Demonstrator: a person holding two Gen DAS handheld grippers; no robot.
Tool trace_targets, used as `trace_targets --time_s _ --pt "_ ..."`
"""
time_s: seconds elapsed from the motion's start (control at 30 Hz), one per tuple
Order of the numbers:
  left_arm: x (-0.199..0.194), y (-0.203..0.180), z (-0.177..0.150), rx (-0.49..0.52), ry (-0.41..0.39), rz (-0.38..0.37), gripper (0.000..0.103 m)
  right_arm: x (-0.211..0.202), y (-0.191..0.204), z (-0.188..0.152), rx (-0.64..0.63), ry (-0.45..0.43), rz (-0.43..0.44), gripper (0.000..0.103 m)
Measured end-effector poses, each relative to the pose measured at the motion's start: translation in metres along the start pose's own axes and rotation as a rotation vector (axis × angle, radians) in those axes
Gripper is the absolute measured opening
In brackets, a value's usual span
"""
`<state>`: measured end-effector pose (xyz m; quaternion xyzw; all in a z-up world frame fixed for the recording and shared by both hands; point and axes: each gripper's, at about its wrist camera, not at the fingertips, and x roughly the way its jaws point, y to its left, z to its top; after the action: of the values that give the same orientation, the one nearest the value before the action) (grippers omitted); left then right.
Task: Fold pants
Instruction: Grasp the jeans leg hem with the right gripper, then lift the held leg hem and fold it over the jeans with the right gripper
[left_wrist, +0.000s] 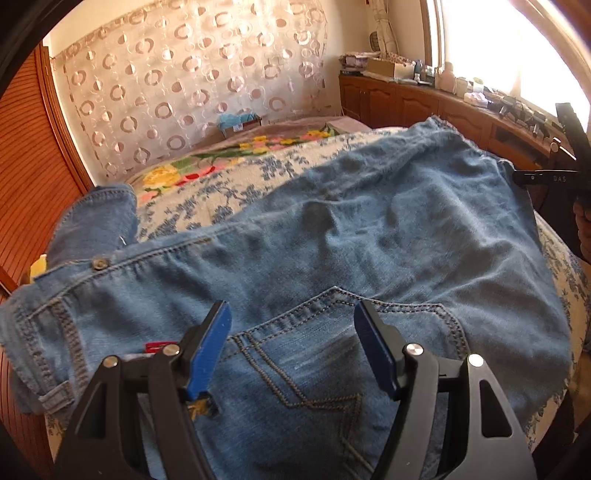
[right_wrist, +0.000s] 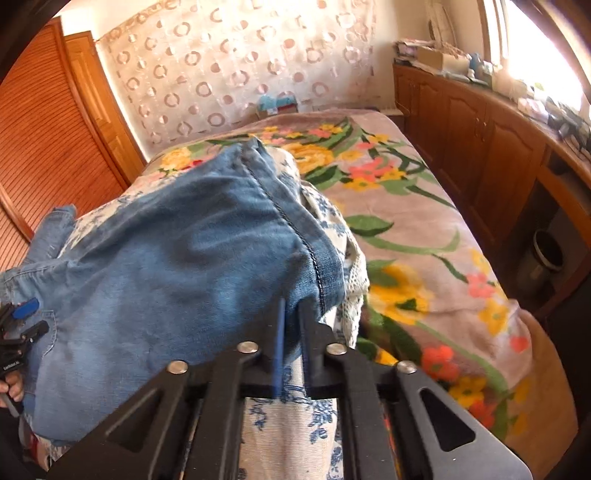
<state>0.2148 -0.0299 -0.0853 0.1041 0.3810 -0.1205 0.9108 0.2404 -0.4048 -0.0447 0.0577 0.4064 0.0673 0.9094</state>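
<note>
Pants (left_wrist: 332, 229): blue denim, spread across a floral-covered bed (right_wrist: 424, 229), back pocket upward.
Left gripper (left_wrist: 291, 332): jaws open, poised over the pocket, nothing held; likely ready to pin or pinch the waist end.
Right gripper (right_wrist: 291, 314): jaws closed on the hem edge, probably to carry it over for a fold.

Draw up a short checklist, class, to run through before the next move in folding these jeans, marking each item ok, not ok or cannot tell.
1. Right gripper shut on the jeans edge: ok.
2. Left gripper gripping the fabric: not ok; it hangs open over the back pocket.
3. Jeans lying flat: not ok, wrinkled.
4. Bedspread beside the jeans free of clutter: ok.
5. Blue-patterned cloth caught in the right grip: cannot tell.
</note>
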Motion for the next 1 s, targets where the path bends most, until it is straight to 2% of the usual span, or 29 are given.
trace_targets --time_s 0.17,0.3,0.47,0.7,0.83,1.0 --pt "-0.03 0.013 0.002 -0.048 -0.057 -0.056 0.069 -0.02 0.022 0.012 -0.018 -0.064 0.041 0.001" --pt "-0.052 0.019 0.001 -0.062 -0.097 -0.046 0.069 -0.034 0.052 0.023 -0.046 -0.114 0.103 0.001" --pt "-0.075 0.04 -0.008 -0.11 -0.118 -0.054 0.069 -0.047 0.108 0.029 -0.104 -0.148 0.194 0.001" --pt "-0.1 0.062 -0.023 -0.131 -0.14 -0.019 0.069 -0.058 0.197 0.012 -0.217 -0.138 0.333 0.0" --pt "-0.111 0.07 -0.032 -0.155 -0.153 -0.014 0.069 -0.064 0.223 -0.001 -0.289 -0.154 0.315 0.0" --pt "-0.116 0.07 -0.04 -0.158 -0.154 -0.02 0.069 -0.055 0.203 0.0 -0.277 -0.15 0.188 0.0"
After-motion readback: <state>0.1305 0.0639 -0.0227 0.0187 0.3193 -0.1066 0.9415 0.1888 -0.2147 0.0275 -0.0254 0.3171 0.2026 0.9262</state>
